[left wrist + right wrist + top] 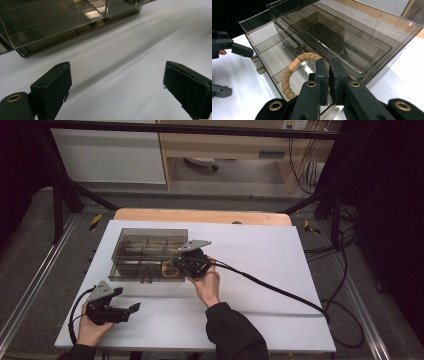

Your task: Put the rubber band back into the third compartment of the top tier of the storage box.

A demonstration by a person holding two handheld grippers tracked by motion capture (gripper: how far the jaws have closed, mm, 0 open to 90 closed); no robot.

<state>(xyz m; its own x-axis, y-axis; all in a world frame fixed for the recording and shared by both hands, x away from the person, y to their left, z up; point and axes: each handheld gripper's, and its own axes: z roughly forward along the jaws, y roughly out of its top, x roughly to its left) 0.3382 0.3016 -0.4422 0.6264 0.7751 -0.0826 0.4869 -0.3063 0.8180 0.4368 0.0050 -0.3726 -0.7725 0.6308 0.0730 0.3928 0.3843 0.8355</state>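
Left gripper (131,311): we are holding it low over the near left of the table (280,270), jaws spread wide with nothing between them, aiming toward the box.
Right gripper (329,72): we are keeping its jaws pressed together on the rim of the braided ring (287,77), at the box's near right corner.
Braided ring: it is lying partly inside the pulled-out drawer (269,56), a light brown woven loop with a flat tan patch on its band.
Progress: we are judging the ring as just about placed; releasing it, withdrawing and probably pushing the drawer shut are left.
Organizer box (147,251): smoke-tinted clear plastic, rectangular, thin dividers forming small compartments, a glossy lid on top.
Table surface: white, matte, smooth, with a wooden edge beyond.
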